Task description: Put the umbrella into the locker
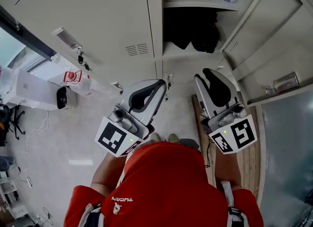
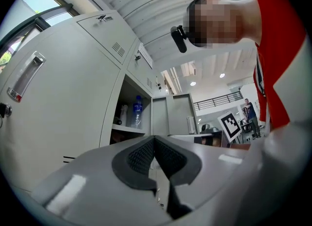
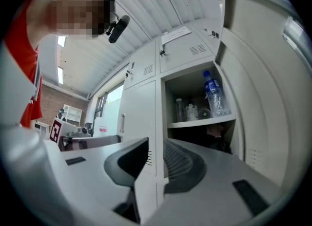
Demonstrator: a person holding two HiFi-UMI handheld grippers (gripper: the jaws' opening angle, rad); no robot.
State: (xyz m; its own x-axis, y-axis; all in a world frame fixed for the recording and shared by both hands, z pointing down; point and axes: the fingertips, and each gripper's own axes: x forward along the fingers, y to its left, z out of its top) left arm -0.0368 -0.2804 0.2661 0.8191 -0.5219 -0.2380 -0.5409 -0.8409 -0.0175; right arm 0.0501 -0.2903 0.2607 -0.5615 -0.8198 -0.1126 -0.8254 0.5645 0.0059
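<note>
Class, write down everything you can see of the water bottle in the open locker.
The water bottle is clear and plastic-looking, with a blue cap and blue label. It stands upright on the upper shelf of the open locker, at the right end, beside smaller clear containers. Contact with them is unclear.

The left gripper [image 2: 154, 137] fills the foreground: two pale grey jaws with black ribbed pads [image 2: 139, 158] that meet at the tips, nothing between them. Beyond them stands an open grey metal locker [image 2: 127, 98], where a clear plastic bottle with a blue label [image 2: 138, 110] stands upright on the upper shelf [image 2: 127, 128]. Left of it a closed grey locker door [image 2: 68, 98] bears a recessed metal handle [image 2: 27, 76]. At right a person's red sleeve [image 2: 275, 49] sits above a black-and-white marker cube [image 2: 229, 125], under a white ribbed ceiling [image 2: 146, 6]
</note>
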